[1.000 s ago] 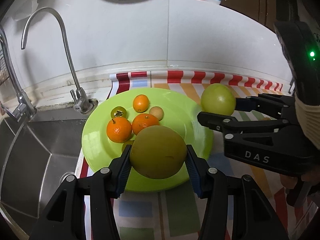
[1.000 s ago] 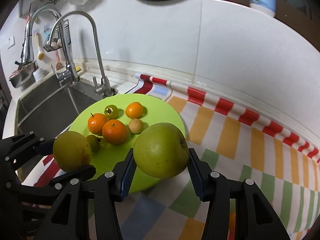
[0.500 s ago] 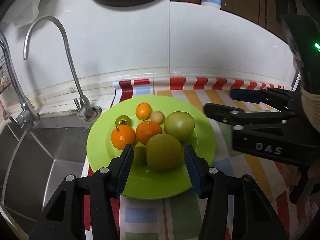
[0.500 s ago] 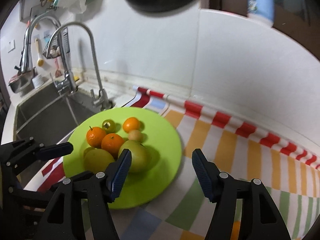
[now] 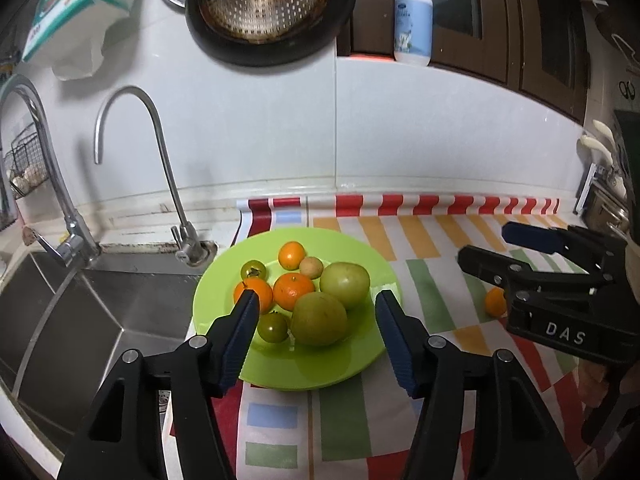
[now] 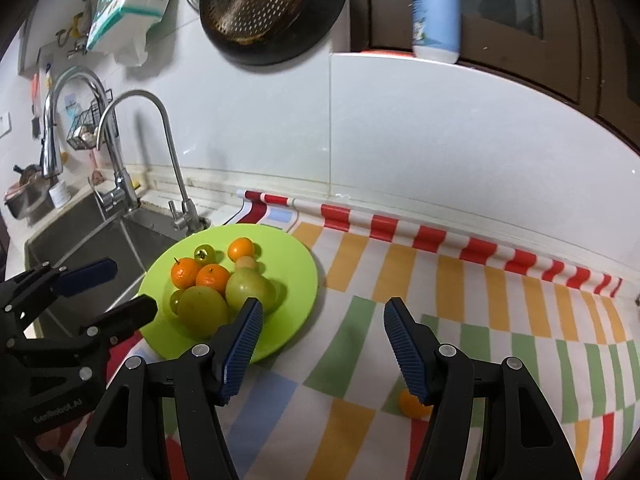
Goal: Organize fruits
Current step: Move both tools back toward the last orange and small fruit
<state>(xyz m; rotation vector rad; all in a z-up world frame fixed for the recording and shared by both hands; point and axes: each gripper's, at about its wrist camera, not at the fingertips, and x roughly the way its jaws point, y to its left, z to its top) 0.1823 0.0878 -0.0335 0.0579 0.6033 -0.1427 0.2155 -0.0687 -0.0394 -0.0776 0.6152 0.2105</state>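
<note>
Nearly done by the look of it: most fruit sits on the plate, one piece left out on the desk.

Left to right:
- Sink (image 5: 100, 312) far left, nothing of the task in it as far as shown.
- Left tongs (image 5: 316, 316): released, jaws spread wide and empty, hanging over the near side of the green plate (image 5: 360, 364).
- Plate contents, left wrist view: small green tomato (image 5: 253, 269) at the back left, small orange (image 5: 291, 255) behind centre, pale round fruit (image 5: 311, 267) just beside it. Middle row: tangerine (image 5: 249, 294) partly behind the left jaw, second tangerine (image 5: 293, 291) touching it. Front: second green tomato (image 5: 273, 326), big yellow-green fruit (image 5: 319, 319), and lighter green fruit (image 5: 345, 284) touching it behind right. All clustered left of plate centre; right and near parts of the plate bare.
- Right tongs (image 6: 323, 322): released, empty, over the striped cloth (image 6: 480, 292) just right of the plate.
- Stray orange (image 6: 413, 405) on the cloth, well apart from the plate, partly hidden behind the right jaw of the right tongs.

Remaining, my read: grab the stray orange with the right tongs and drop it on the bare right side of the plate. Round fruit could roll when nudged.
</note>
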